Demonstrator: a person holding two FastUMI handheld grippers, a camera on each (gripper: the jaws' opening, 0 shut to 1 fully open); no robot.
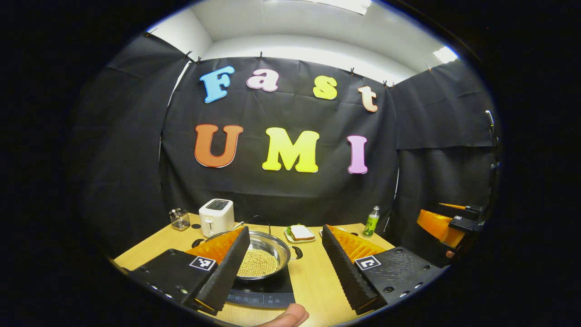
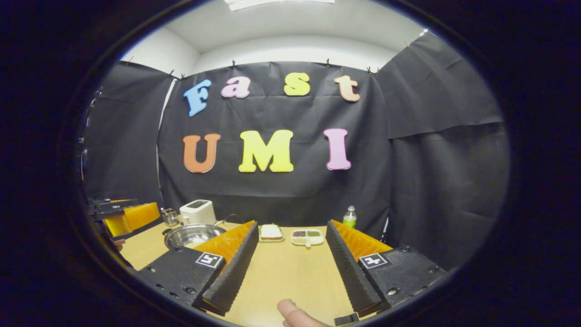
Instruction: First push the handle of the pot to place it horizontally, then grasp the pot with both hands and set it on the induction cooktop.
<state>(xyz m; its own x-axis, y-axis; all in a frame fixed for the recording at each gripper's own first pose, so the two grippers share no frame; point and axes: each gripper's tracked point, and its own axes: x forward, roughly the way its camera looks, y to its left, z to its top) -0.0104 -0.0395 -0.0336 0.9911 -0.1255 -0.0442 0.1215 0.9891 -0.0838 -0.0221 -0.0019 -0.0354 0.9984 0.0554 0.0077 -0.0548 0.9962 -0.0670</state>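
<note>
Looks done: shiny steel pot (image 1: 263, 256) of pale beans sits on flat black induction cooktop (image 1: 272, 290), left gripper (image 1: 283, 272) and right gripper (image 2: 288, 272) both spread wide, empty, clear of pot.

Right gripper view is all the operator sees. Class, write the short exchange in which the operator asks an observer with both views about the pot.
Operator: What is the pot standing on?
Observer: In the left gripper view, the pot sits on the black induction cooktop.
Operator: Is anything inside it?
Observer: Yes, pale beans cover its bottom.
</note>
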